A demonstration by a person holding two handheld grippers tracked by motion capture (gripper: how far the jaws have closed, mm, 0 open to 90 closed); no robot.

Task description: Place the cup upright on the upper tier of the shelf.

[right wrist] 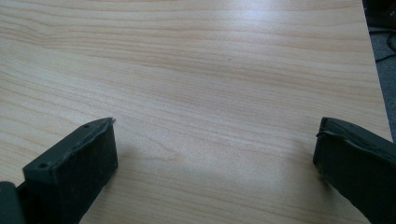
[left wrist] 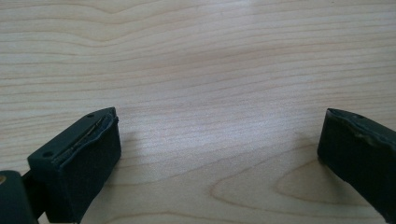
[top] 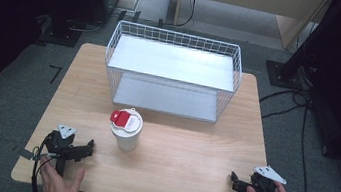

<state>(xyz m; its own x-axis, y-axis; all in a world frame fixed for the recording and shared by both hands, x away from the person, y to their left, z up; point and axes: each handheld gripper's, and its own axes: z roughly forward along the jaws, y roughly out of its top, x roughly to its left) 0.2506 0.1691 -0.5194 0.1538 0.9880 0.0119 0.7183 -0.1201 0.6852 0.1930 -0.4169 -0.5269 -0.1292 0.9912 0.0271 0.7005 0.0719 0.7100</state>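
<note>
Here we rest our left claw on the near left corner of the bench and our right claw on the near right corner, both spread wide and gripping nothing, with bare wood between the jaws in each gripper view. The white cup with its red-tabbed lid stands upright near the bench's middle, just right of our left claw and apart from it. Beyond it, the white wire rack sits at the far side.
</note>
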